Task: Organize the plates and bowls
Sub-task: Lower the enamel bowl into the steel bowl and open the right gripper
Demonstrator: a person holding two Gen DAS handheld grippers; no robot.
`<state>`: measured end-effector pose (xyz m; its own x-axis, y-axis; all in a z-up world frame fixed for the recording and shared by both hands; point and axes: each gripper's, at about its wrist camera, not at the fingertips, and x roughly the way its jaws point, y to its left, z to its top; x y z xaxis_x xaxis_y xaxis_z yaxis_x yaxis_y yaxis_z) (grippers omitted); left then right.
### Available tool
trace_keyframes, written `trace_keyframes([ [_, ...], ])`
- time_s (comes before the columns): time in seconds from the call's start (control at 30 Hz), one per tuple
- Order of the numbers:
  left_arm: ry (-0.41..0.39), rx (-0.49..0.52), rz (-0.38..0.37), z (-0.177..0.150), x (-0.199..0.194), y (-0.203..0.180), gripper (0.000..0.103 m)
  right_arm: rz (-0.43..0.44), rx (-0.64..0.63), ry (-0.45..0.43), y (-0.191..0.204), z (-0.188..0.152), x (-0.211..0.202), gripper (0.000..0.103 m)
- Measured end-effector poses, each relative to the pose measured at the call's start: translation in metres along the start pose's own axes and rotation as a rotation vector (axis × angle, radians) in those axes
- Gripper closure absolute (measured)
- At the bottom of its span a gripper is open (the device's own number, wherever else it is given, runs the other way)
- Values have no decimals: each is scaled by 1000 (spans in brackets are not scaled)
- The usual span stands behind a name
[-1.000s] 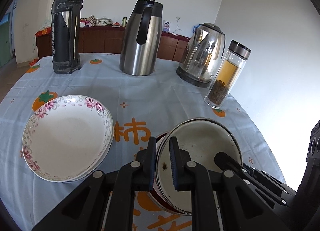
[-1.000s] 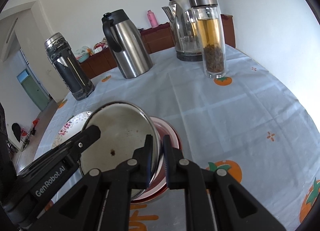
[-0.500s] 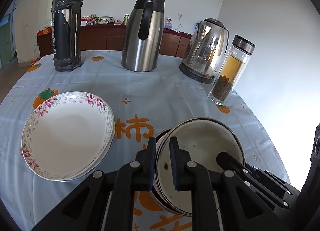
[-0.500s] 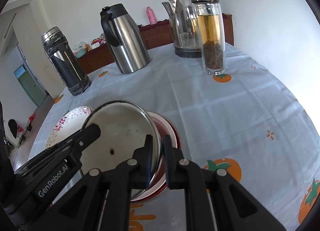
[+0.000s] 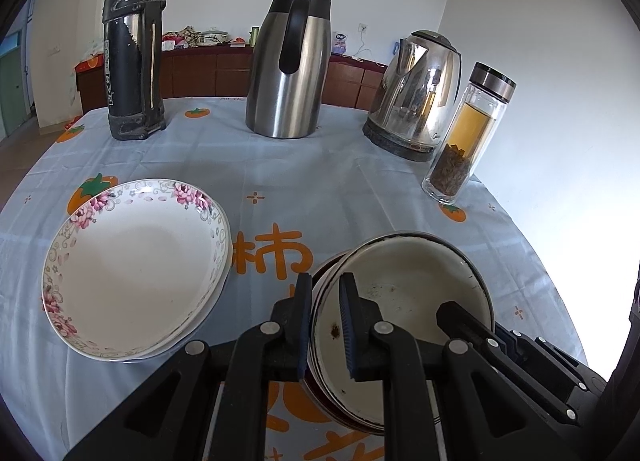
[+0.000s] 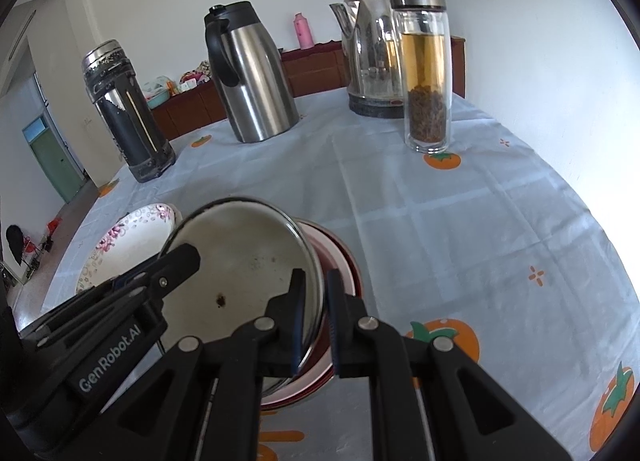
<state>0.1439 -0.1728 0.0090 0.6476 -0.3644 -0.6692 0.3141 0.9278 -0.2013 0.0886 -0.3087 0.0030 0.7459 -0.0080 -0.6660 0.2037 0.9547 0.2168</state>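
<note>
A: So, far left on the table (image 5: 320,165), what stands there?

B: A tall black and steel thermos (image 5: 134,49), with a strip of white lettering down its side too small to read. Just in front of it lie the floral plates (image 5: 136,269), stacked, pink flowers round the rim.

A: And toward the middle?

B: A steel carafe (image 5: 290,65) with a black handle stands at the back. On the blue tablecloth (image 5: 304,181) in front of it is one large orange Chinese character, the one for persimmon, among printed orange persimmons. More orange characters run under the grippers, but they are cut off.

A: Where is the enamel bowl?

B: Right of the plates, near the front edge. The enamel bowl (image 5: 404,301) is white inside with dark specks, tilted, sitting in a stack of red-rimmed bowls (image 6: 340,261). The left gripper (image 5: 324,321) is pinched on its left rim, one finger inside, one outside. The right gripper (image 6: 316,309) clamps the opposite rim the same way.

A: Any writing on the tools?

B: Yes, "GenRobot.AI" in white along the left gripper's body, seen from the right wrist camera.

A: And on the far right?

B: A steel electric kettle (image 5: 416,97), with a small red mark on its base that I cannot read, and beside it a glass tea bottle (image 5: 468,137) holding amber liquid over settled leaves.
</note>
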Motion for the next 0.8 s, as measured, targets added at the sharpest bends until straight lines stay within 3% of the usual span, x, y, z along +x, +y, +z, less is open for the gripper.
trace_keyframes([
  [0.37, 5, -4, 13, -2, 3, 2, 87, 36, 20, -36, -3, -2, -1, 89],
  [0.5, 10, -5, 15, -2, 4, 1, 86, 88, 45, -53, -5, -3, -3, 75],
  [0.57, 14, -6, 11, -1, 5, 2, 84, 91, 48, -62, -5, -5, -5, 75],
  [0.67, 10, -20, 21, -1, 4, 4, 66, 93, 79, -70, -8, -6, -7, 74],
  [0.73, -10, -37, 41, -1, 2, 7, 46, 113, 120, -77, -14, -8, -10, 70],
  [0.8, -34, -45, 52, -1, -1, 10, 40, 153, 160, -79, -20, -8, -11, 65],
])
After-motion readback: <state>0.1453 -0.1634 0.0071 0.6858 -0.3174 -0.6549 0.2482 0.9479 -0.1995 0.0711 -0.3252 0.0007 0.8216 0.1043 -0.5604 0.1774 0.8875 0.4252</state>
